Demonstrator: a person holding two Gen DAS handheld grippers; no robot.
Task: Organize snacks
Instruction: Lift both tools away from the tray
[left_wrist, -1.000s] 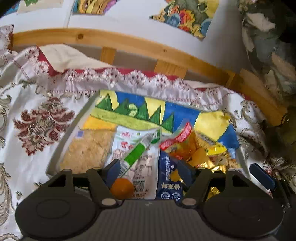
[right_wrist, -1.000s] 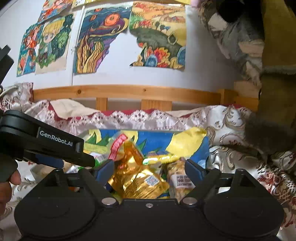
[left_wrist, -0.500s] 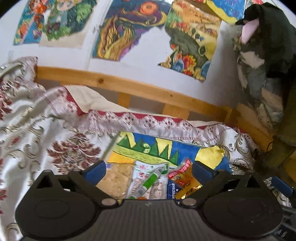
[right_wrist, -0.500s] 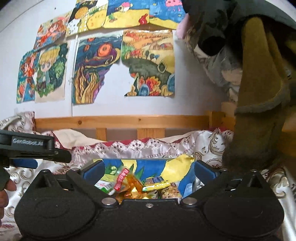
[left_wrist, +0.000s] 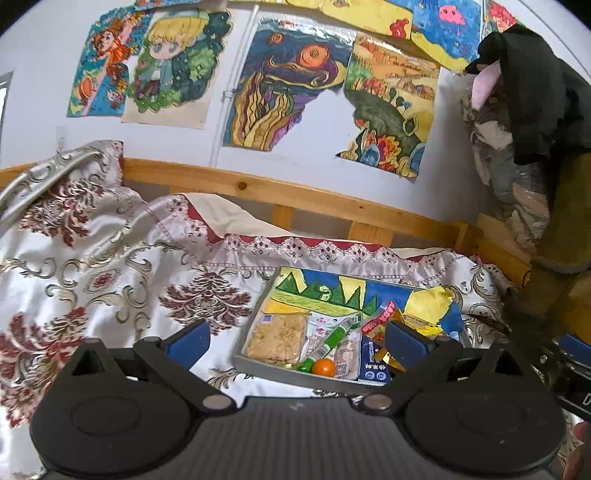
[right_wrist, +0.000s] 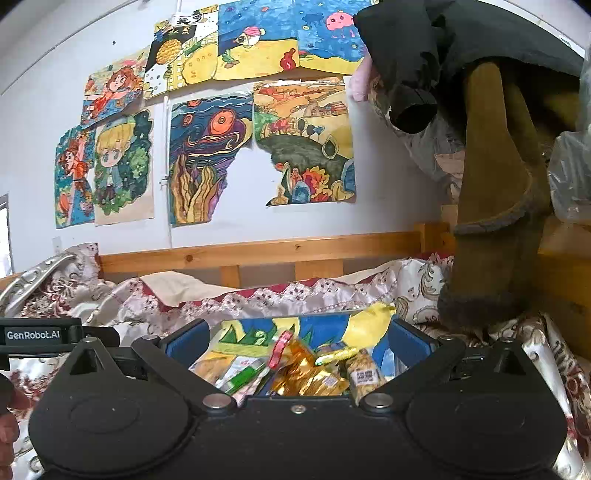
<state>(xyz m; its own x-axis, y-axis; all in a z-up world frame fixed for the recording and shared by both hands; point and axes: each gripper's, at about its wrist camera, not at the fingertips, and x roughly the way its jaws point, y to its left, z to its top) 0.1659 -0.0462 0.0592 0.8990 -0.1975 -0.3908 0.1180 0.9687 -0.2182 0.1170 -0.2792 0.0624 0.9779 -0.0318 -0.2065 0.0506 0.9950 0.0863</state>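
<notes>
the bedspread (left_wrist: 122, 280) is glossy satin-like cloth with woven red and gold patterns, lace-trimmed at its far edge. the bed rail (left_wrist: 295, 195) at 12 o'clock is smooth pale wood with knots. the tray (left_wrist: 280, 373) has a matt grey wall. in it, the gold wrappers (right_wrist: 310, 376) are crinkled shiny foil and the white packet (left_wrist: 332, 343) is glossy plastic. the paintings (right_wrist: 210, 158) on the wall are matt paper. both tongs' bodies are matt black plastic.
</notes>
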